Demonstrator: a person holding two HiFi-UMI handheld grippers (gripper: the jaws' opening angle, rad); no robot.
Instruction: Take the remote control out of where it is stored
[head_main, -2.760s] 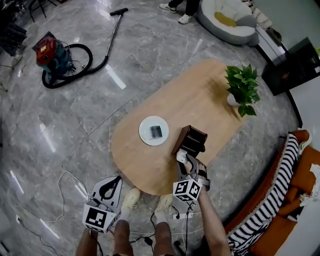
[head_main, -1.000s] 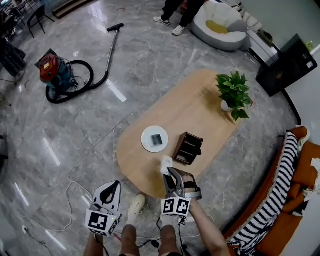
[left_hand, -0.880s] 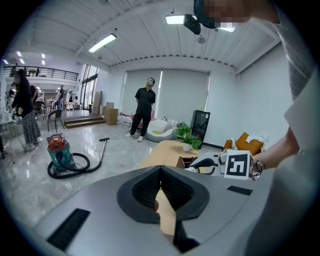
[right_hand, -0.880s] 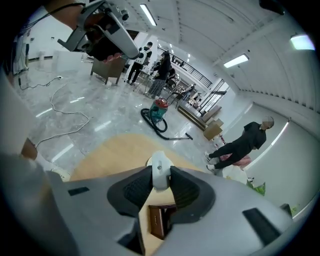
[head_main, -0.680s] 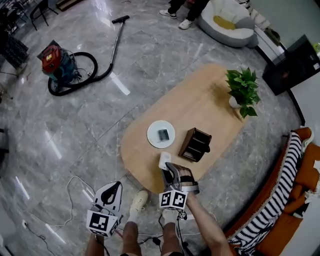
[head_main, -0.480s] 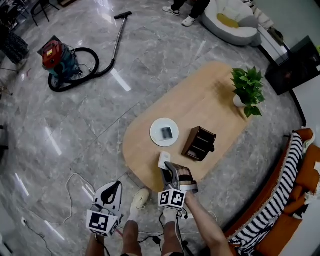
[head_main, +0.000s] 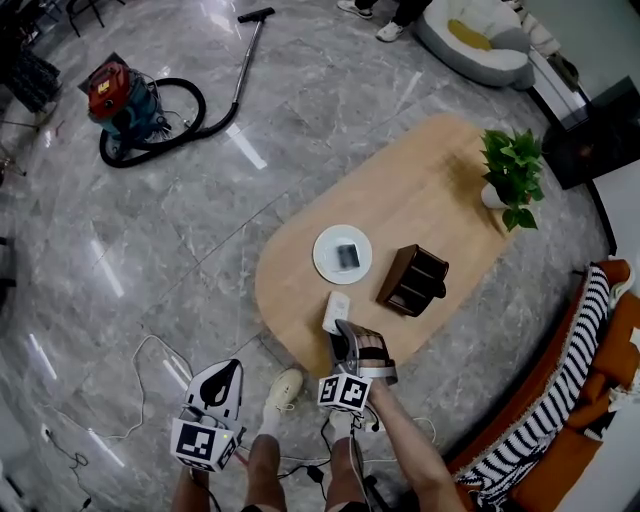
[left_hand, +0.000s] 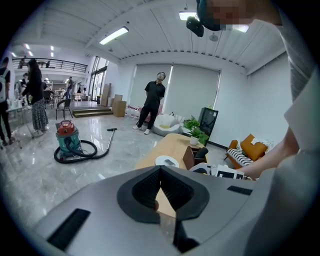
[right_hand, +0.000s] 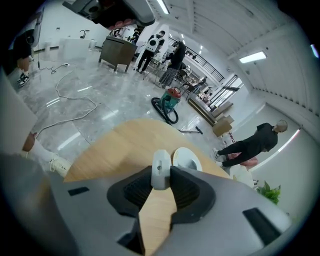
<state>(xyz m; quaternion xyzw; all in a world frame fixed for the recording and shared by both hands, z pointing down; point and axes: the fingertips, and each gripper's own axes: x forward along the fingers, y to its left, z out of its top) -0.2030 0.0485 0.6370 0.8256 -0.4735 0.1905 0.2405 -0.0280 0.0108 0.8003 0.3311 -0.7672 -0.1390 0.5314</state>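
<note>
Slim white rounded remote control (head_main: 336, 312)

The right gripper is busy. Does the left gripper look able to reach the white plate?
Probably yes: the left gripper is shut and empty, off the table's near end, with only bare floor and tabletop between it and the plate.

remote control (head_main: 336, 311): lower end hidden between the right gripper (head_main: 341, 330) jaws
dark item (head_main: 347, 256) on white plate (head_main: 322, 250): too small to identify
orange sofa (head_main: 618, 330): cut off, right frame edge
</note>
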